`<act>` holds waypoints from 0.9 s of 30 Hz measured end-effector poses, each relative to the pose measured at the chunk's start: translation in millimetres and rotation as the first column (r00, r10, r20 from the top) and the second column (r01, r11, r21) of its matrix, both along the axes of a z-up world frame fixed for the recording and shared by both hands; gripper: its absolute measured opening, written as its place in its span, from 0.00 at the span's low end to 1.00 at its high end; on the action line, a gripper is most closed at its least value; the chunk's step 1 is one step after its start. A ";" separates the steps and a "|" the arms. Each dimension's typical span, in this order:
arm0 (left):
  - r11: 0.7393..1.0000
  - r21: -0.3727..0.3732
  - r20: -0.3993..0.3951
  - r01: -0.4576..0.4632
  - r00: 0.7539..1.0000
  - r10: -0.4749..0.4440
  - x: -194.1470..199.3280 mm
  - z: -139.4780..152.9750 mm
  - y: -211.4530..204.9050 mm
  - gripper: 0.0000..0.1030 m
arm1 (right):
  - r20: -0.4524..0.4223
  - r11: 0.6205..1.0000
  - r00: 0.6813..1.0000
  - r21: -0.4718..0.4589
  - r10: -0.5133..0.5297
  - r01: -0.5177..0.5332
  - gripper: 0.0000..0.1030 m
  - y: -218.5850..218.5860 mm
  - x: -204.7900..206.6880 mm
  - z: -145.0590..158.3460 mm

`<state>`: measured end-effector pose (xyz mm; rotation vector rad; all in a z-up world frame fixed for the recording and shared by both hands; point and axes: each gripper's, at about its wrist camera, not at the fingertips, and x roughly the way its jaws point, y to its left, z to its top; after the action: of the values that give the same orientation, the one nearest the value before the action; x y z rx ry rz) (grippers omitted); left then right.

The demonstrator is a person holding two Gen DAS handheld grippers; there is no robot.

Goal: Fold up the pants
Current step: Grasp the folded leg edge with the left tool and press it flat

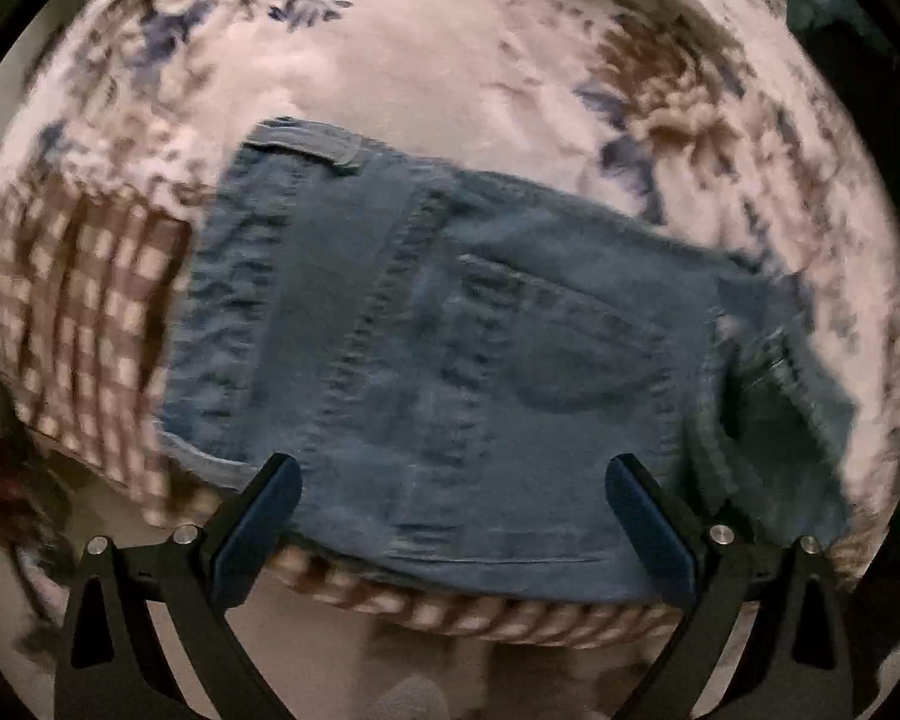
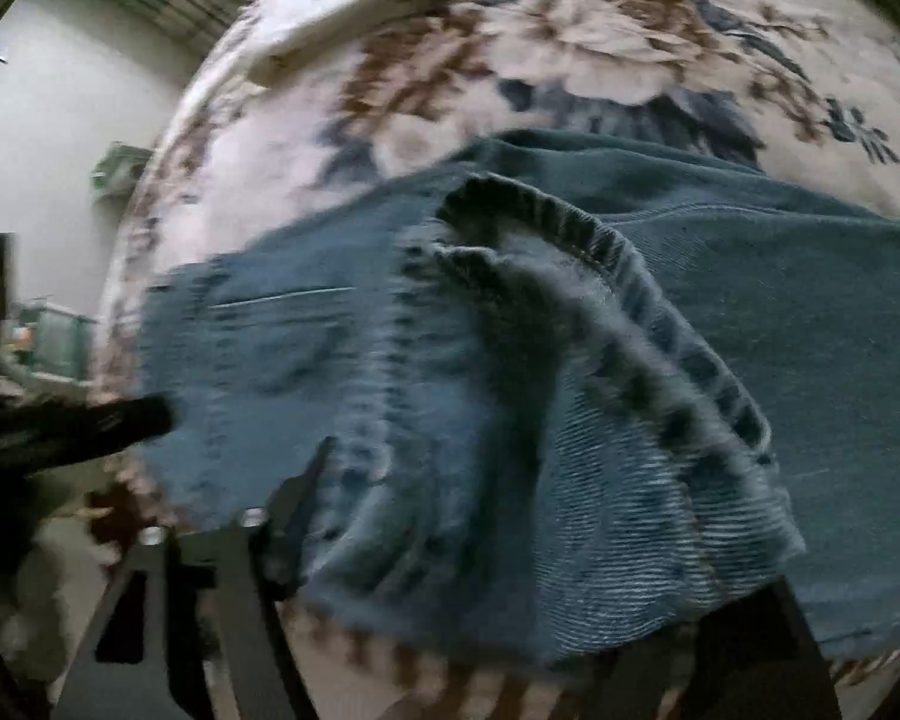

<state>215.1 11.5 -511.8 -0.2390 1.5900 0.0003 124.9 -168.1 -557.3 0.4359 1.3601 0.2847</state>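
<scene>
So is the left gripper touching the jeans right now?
Cannot tell. In the left wrist view the left gripper stands open over the jeans, nothing pinched between its fingers, but the tips overlap the denim in a blurred picture, so no gap or contact shows plainly.

The left hand-held gripper (image 1: 453,483) has black angular arms, silver screws and dark blue ribbed fingers (image 1: 645,519).

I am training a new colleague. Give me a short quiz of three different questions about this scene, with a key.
1. True or false: the left tool grips the jeans.
2. The jeans lie on: A) bare floor, B) a floral blanket, C) a chair.
3. Fill in: beside the jeans, in the left wrist view, lies a ____ patterned cloth.

Key: 1 false, its fingers stand apart with nothing pinched; 2 B; 3 checked.
</scene>
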 end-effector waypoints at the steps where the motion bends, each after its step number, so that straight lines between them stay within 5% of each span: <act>1: 0.998 -0.053 -0.005 -0.019 1.000 0.019 4.1 0.2 -5.1 1.00 | -0.005 0.999 1.000 0.050 -0.003 0.003 0.73 -5.2 2.7 9.2; 3: 0.992 -0.121 -0.007 -0.025 1.000 0.024 10.6 4.5 -17.1 1.00 | -0.014 0.980 0.998 0.190 -0.061 0.063 0.73 -28.9 -3.9 33.7; 6: 0.989 -0.148 0.008 0.019 1.000 -0.018 22.7 13.7 -59.6 1.00 | -0.038 0.941 0.981 0.279 -0.189 0.193 0.73 -69.6 -18.6 47.2; 9: 0.982 -0.178 0.004 0.066 0.998 -0.067 25.5 10.4 -91.5 1.00 | -0.079 0.937 0.951 0.169 -0.297 0.307 0.73 -111.1 -29.2 42.6; 13: 0.979 -0.062 -0.034 0.193 0.980 -0.196 15.7 -12.6 -137.2 0.99 | -0.140 0.900 0.895 0.042 -0.424 0.433 0.73 -157.4 -41.2 30.8; 14: 0.971 -0.035 -0.036 0.237 0.970 -0.239 13.7 -22.1 -148.1 0.91 | -0.145 0.885 0.881 0.056 -0.450 0.461 0.73 -167.4 -49.9 29.6; 15: 0.961 -0.001 -0.033 0.276 0.961 -0.276 12.0 -30.5 -156.2 0.55 | -0.150 0.871 0.868 0.067 -0.474 0.487 0.73 -175.3 -57.2 27.4; 18: 0.933 0.069 0.011 0.353 0.935 -0.354 7.3 -40.7 -165.9 0.18 | -0.171 0.848 0.840 0.040 -0.515 0.529 0.73 -191.3 -73.3 16.5; 23: 0.940 0.029 0.009 0.339 0.941 -0.339 14.0 -43.3 -152.0 0.20 | -0.195 0.859 0.844 0.010 -0.500 0.511 0.73 -194.0 -89.2 3.3; 27: 0.963 0.039 0.009 0.266 0.964 -0.266 9.0 -17.1 -137.6 0.30 | -0.183 0.888 0.894 0.147 -0.409 0.436 0.65 -172.8 -65.2 -11.1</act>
<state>224.1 -126.1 -528.9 0.0060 1.5957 -0.1794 59.8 -340.8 -568.3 0.9109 1.3468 0.0135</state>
